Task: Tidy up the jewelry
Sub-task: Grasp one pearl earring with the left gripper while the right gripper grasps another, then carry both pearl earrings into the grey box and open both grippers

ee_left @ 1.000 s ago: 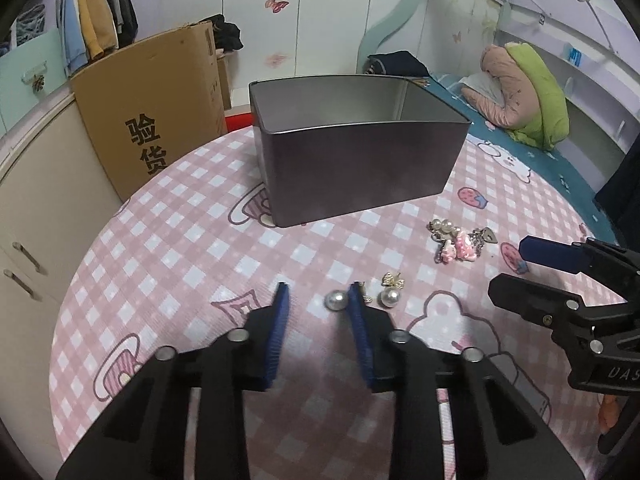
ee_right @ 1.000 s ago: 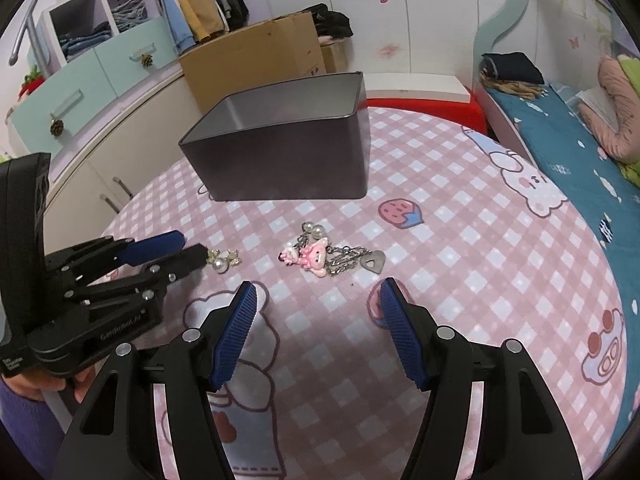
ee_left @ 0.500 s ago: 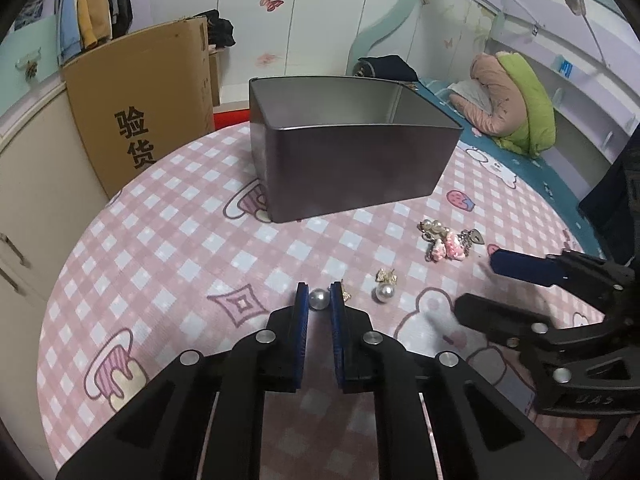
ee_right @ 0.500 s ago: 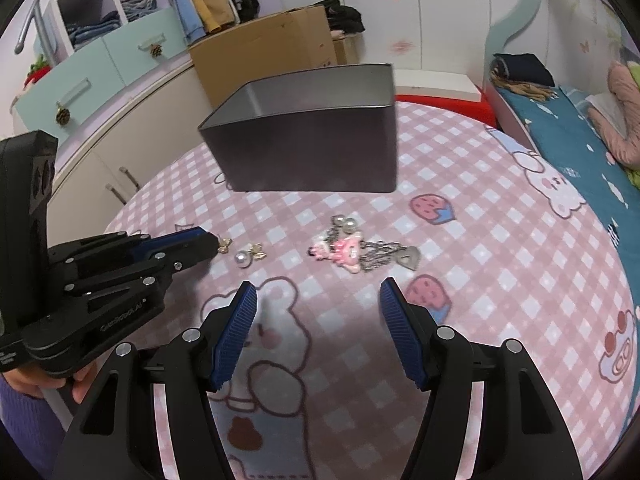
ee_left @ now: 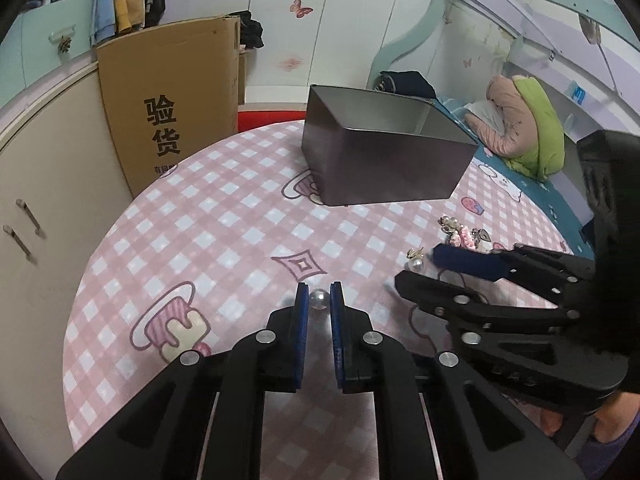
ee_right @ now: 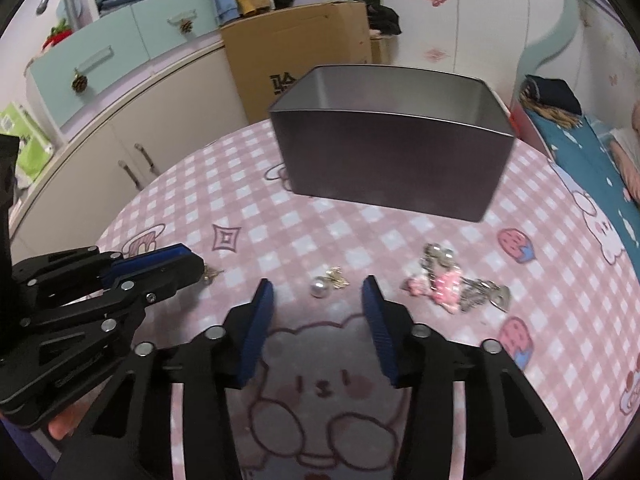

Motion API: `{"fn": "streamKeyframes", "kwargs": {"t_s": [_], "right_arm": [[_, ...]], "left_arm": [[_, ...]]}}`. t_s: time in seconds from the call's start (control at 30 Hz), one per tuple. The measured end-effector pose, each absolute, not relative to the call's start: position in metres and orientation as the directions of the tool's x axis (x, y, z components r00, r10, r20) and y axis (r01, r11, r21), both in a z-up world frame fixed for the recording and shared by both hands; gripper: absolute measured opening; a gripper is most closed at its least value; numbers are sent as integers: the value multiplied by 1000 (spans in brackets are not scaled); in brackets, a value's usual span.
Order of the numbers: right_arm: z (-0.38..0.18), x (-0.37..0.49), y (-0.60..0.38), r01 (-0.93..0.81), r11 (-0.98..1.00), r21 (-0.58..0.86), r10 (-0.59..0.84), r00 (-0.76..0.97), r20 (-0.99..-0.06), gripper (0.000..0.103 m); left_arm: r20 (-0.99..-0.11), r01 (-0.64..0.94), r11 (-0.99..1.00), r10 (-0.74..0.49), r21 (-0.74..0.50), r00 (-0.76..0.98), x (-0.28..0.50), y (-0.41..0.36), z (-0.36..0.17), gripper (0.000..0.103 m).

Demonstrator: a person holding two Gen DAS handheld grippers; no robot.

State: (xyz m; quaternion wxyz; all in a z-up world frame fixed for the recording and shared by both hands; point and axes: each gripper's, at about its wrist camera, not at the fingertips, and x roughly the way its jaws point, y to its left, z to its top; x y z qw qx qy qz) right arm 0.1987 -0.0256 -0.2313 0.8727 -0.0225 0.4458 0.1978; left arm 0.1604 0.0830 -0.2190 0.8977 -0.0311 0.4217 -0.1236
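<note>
Pink checked tablecloth (ee_left: 224, 216) with cartoon prints covers a round table in a bedroom, cabinets and a cardboard box (ee_left: 172, 92) behind.

Left gripper (ee_left: 319, 300): jaws nearly closed, pads pinching a pearl earring (ee_left: 319, 300) just above the cloth (its gold end peeks out past the fingers in the right wrist view). Right gripper (ee_right: 318, 300): jaws have just been closing, standing about half open, pads not touching anything; a second pearl earring (ee_right: 322, 287) with a gold bow lies on the cloth just ahead of the tips, roughly centred between them.

Step in hand, as I read it: left has its earring picked, right is lining up for the other. Next move calls for the right to ease forward and down so the pads bracket the pearl, then close; a round pearl may roll away if one pad touches first. Left then needs to carry its piece over the rim of the open grey metal tin (ee_left: 384, 160), which sits further back on the table, well apart from both grippers.

Count: two pearl earrings, one pink charm keychain (ee_right: 452, 286) with chain and heart tag lying right of the earring, one tin, two grippers.
</note>
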Motion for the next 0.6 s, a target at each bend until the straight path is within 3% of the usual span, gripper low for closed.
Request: {"fn": "streamKeyframes", "kwargs": {"t_s": [0.17, 0.27, 0.6], "right_arm": [[-232, 201, -25, -357, 929, 96, 288, 538, -792, 18], [-232, 200, -27, -360, 929, 92, 287, 538, -792, 12], [-212, 192, -48, -344, 932, 115, 304, 570, -763, 12]], "left_arm": [[-746, 201, 963, -267, -180, 610, 161, 84, -219, 9], [-739, 212, 958, -283, -191, 612, 162, 83, -217, 9], [-705, 249, 943, -332, -222, 627, 167, 73, -197, 9]]}}
